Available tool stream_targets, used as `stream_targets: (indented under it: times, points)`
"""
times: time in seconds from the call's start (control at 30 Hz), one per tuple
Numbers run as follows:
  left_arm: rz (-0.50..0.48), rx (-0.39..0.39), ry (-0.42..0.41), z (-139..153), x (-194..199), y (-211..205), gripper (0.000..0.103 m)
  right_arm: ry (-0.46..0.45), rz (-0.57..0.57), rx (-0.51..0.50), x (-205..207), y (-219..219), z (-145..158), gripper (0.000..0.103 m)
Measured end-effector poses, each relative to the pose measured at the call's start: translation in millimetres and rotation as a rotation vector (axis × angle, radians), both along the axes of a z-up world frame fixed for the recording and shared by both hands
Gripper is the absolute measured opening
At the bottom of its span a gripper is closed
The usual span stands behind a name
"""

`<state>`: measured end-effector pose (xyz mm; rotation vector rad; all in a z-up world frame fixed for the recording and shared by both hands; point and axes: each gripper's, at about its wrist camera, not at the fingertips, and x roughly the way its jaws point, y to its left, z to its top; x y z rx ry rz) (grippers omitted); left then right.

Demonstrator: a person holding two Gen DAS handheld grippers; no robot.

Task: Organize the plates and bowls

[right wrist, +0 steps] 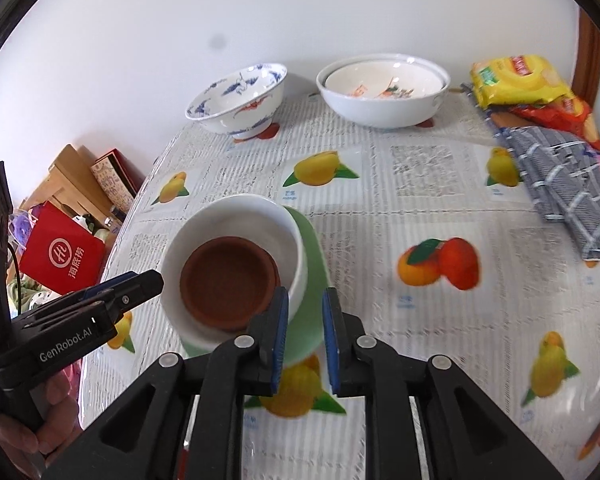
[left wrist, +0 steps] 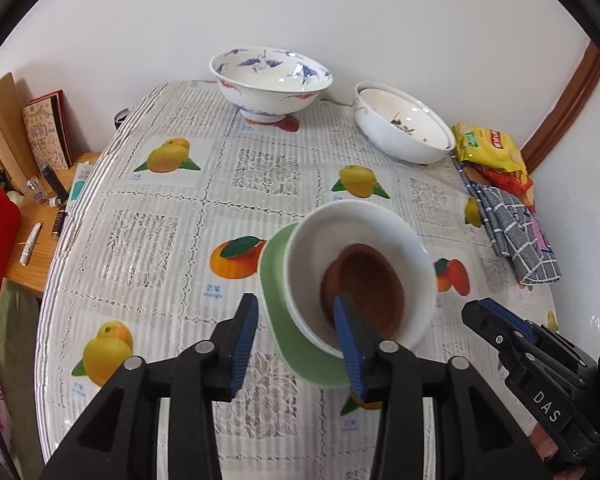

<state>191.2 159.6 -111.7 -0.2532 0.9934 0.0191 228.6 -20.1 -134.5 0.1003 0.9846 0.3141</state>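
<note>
A brown saucer (left wrist: 364,288) lies in a white bowl (left wrist: 364,232) that sits on a green plate (left wrist: 296,344), tilted above the table. My left gripper (left wrist: 296,340) is open, its jaws straddling the near rims of the plate and bowl. In the right wrist view the same stack shows: saucer (right wrist: 228,280), white bowl (right wrist: 236,216), green plate (right wrist: 314,256). My right gripper (right wrist: 305,332) is partly closed around the green plate's right edge; whether it grips I cannot tell. A blue-patterned bowl (left wrist: 270,80) and a nested pair of white bowls (left wrist: 404,120) stand at the table's back.
The table (left wrist: 160,216) has a fruit-print cloth. Snack packets (left wrist: 488,148) and a grey checked cloth (left wrist: 516,232) lie at the right edge. A low wooden shelf (left wrist: 40,216) with a red box and small items stands left of the table. A white wall is behind.
</note>
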Motion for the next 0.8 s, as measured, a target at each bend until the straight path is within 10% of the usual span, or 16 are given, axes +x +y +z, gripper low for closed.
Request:
stream_targets:
  times: [0.3, 0.8]
  points:
    - [-0.059, 0.021, -0.13, 36, -53, -47, 0.055, -0.129, -0.084, -0.038, -67, -52, 44, 0.048]
    - [-0.082, 0.144, -0.293, 85, -139, -118, 0.088, -0.208, -0.269, -0.12, -160, -134, 88, 0.049]
